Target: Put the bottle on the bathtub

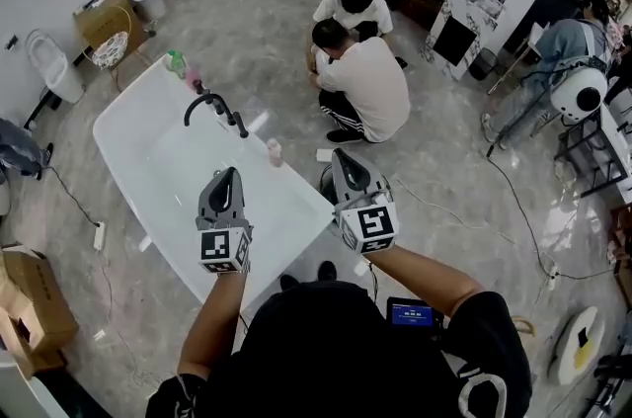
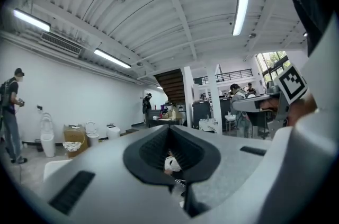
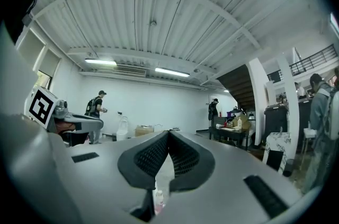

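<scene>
Both tongs are pressed shut with nothing between them. The left tongs [image 1: 229, 177] and the right tongs [image 1: 341, 157] hover side by side above the near end of the long white bathtub [image 1: 178, 171]. Just beyond their tips, roughly between the two, a small pale pink bottle [image 1: 274, 152] stands upright on the tub's rim, apart from either tongs. Farther ahead of the left tongs rises a curved black faucet [image 1: 212, 105], and a green bottle [image 1: 178, 62] sits at the tub's far end. The placing looks done; only drawing the tongs away seems left.
</scene>
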{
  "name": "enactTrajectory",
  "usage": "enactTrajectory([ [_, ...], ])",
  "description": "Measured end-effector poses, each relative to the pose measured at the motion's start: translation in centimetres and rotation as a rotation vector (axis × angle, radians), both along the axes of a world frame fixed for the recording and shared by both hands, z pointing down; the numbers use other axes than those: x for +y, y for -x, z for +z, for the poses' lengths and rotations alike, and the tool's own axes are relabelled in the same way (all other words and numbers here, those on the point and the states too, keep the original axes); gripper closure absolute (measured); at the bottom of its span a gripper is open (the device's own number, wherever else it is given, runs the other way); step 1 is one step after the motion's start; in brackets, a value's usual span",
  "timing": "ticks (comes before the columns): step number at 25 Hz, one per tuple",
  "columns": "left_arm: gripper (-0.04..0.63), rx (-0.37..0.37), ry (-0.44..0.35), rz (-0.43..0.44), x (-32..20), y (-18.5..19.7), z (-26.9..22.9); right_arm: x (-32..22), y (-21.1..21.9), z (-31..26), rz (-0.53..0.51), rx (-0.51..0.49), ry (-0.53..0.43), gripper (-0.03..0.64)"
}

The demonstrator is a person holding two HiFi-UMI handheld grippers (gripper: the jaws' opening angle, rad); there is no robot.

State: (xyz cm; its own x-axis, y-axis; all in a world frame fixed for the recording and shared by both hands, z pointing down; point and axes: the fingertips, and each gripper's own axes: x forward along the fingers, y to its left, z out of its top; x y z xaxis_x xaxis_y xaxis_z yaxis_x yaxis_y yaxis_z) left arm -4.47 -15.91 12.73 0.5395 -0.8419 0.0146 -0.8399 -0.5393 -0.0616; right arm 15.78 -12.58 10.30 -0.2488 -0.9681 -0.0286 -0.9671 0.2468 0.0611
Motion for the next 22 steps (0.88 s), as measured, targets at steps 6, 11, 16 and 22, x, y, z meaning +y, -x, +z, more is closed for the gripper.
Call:
enactTrajectory([
  [6,0.588,-0.011,-0.005,-0.009,0.0,0.5,-0.1,0.3,0.3,0.7,0.01,-0.008,0.0,0.611],
  [11,0.588,-0.013,-0.009,-0.002,0.0,0.5,-0.4,-0.3,0.3,0.5,0.009,-0.009,-0.004,0.611],
  [16,0.588,-0.01,-0.007,-0.001,-0.1,0.9,-0.7,-0.9,0.7,0.2,0.002,-0.003,-0.005,0.611],
  [22,0.588,-0.006,-0.017,0.01,0.0,0.4,-1.0,-0.8,0.7,0.0,-0.008,-0.003,-0.01,0.611],
])
